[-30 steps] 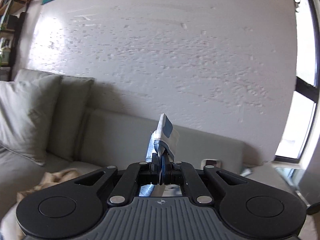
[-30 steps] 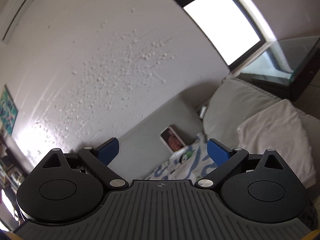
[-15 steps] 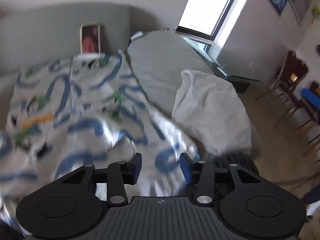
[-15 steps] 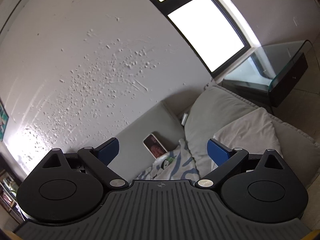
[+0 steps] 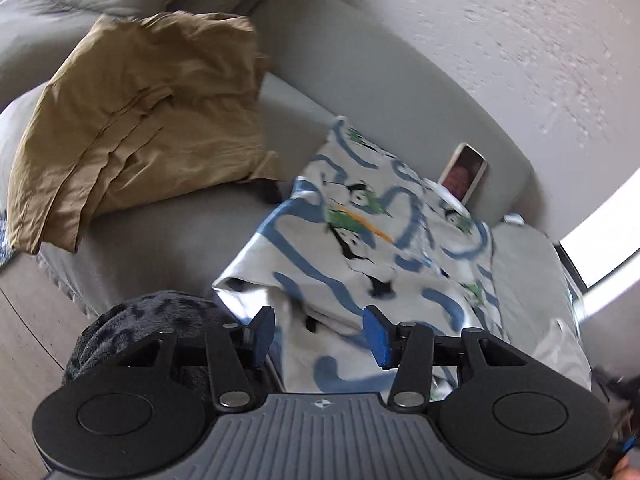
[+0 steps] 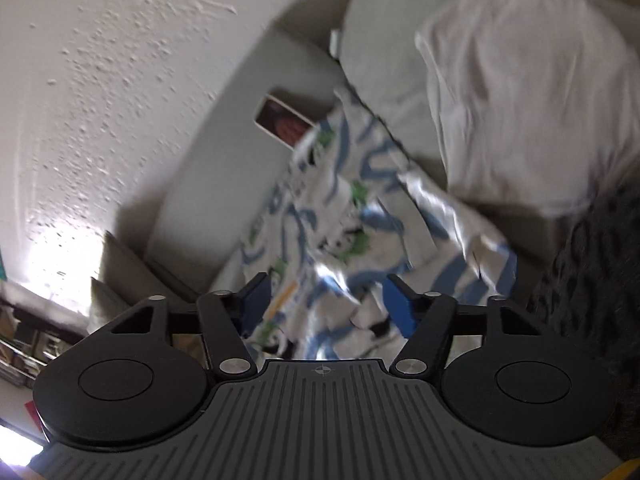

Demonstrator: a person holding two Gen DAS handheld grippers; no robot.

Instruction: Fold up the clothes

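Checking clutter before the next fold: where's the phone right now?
In the left wrist view the phone stands propped against the sofa backrest, upper right, just behind the far edge of the penguin-print garment.

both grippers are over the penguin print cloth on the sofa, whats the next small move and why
Probably let the right gripper, whose jaws are closing, finish pinching the near edge of the printed cloth: bunched fabric lies between its fingers, not yet pressed.

Grey sofa [image 5: 168,240] against a bumpy white wall [image 5: 520,32], phone [image 5: 464,174] leaning on the sofa back, grey cushion [image 6: 384,60] with a white pillow [image 6: 528,92] on top, dark spotted fuzzy blanket [image 5: 132,328] near the sofa edge, bright window [image 5: 600,248]
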